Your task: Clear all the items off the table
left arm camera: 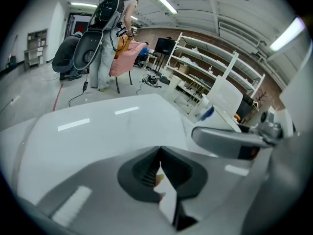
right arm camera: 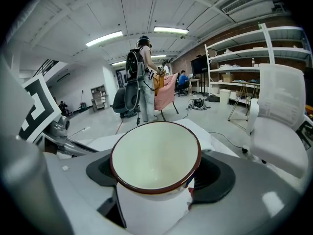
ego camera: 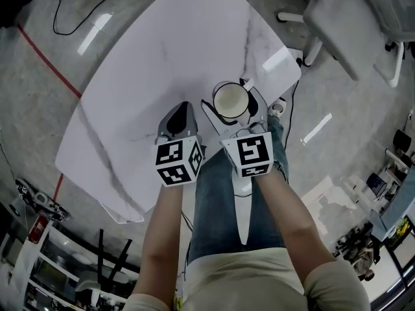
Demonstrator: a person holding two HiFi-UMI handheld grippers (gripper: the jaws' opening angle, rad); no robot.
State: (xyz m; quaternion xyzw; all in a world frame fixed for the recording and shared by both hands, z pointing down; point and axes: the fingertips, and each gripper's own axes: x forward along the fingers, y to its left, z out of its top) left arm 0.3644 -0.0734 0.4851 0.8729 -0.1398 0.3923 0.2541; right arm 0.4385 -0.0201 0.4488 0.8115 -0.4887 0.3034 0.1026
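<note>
While the left claw hangs over the white, grey-veined worktop with its jaws pressed together, the right claw just beside it is clamped on a white enamel cup with a dark red rim. The cup's mouth faces up, at the worktop's near edge, close to the person's jeans.

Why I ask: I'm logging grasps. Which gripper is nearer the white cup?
Right. The right gripper is shut on the cup. The left gripper is shut, apart from the cup, to its left over the table.
</note>
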